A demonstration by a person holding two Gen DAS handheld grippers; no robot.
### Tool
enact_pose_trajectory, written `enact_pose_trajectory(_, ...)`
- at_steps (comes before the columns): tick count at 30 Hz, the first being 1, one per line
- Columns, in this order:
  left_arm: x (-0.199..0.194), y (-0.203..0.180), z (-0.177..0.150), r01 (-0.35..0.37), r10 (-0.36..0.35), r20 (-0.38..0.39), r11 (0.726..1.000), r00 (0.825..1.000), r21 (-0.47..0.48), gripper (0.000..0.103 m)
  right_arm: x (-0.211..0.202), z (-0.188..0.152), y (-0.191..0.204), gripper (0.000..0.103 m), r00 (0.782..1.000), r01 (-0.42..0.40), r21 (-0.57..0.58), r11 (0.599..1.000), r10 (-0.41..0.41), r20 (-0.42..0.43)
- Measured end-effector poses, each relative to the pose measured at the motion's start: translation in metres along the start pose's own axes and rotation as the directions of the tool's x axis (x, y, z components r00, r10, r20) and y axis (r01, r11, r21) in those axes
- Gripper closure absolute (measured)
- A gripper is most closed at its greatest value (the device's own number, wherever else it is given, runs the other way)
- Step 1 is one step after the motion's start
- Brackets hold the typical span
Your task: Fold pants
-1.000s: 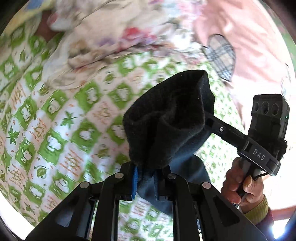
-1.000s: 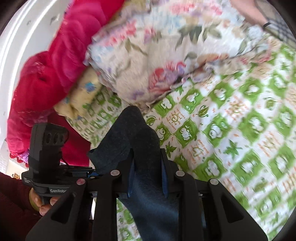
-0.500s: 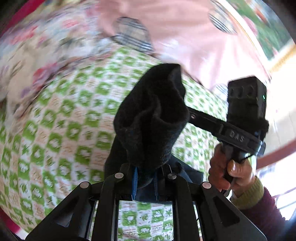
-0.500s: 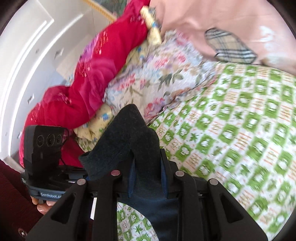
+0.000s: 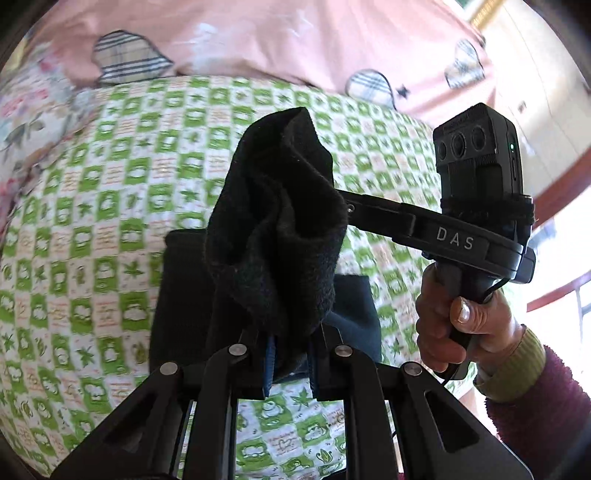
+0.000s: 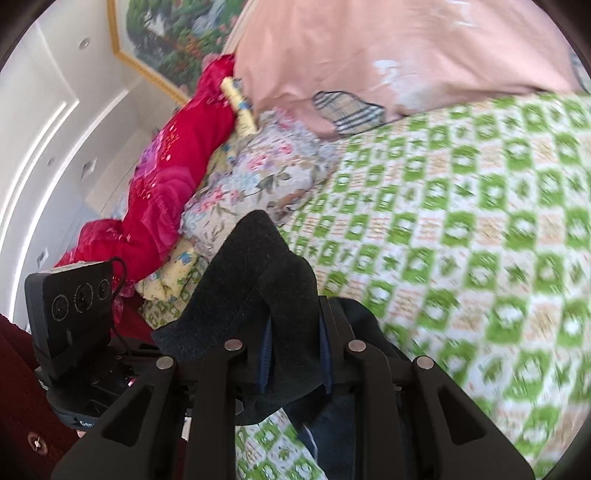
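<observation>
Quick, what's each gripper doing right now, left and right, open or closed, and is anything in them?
Left gripper: closed on a bunched fold of the dark pants.
Right gripper: closed on another part of the pants, cloth between its fingers.

Home bedroom. Bed covered by a green-and-white checked sheet (image 6: pixel 461 221) with leaf and cartoon prints. Pink pillow (image 6: pixel 388 48) with plaid heart patches at the head end. Bedding heaped along one side: floral quilt (image 6: pixel 258 177), red rose-print blanket (image 6: pixel 166 177). Framed landscape picture (image 6: pixel 166 33) on a white panelled wall (image 6: pixel 55 129). Daylight from a window (image 5: pixel 565 258) beside the bed.
</observation>
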State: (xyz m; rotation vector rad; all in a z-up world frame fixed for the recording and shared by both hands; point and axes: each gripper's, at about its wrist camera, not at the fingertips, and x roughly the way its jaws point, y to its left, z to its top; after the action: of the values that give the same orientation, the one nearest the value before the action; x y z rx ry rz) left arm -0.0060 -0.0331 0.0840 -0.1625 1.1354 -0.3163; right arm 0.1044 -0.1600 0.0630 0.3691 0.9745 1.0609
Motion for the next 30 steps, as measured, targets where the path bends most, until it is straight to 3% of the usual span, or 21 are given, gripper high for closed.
enact_pose_trajectory(14, 0.056, -0.036, -0.017, -0.049, 0.060, -0.062, 0.985, 0.996, 0.165, 0.086, -0.029, -0.051, -0.047, 0.079, 0.993, 0.098, 0.154, 0.983, -0.107, 0.052)
enact_pose_trajectory(18, 0.064, -0.046, -0.023, -0.031, 0.045, -0.058, 0.976, 0.997, 0.214, 0.080, -0.039, -0.061, -0.055, 0.070, 0.984, 0.155, 0.193, 0.969, -0.169, 0.054)
enact_pose_trajectory(21, 0.071, -0.052, -0.028, 0.011, 0.010, -0.087, 0.972, 0.996, 0.234, 0.067, -0.051, -0.071, -0.062, 0.069, 0.971, 0.218, 0.226, 0.949, -0.235, 0.051)
enact_pose_trajectory(30, 0.073, -0.063, -0.038, 0.090, -0.049, -0.139, 0.947, 0.989, 0.308, 0.058, -0.083, -0.101, -0.068, 0.051, 0.920, 0.352, 0.323, 0.878, -0.388, 0.053)
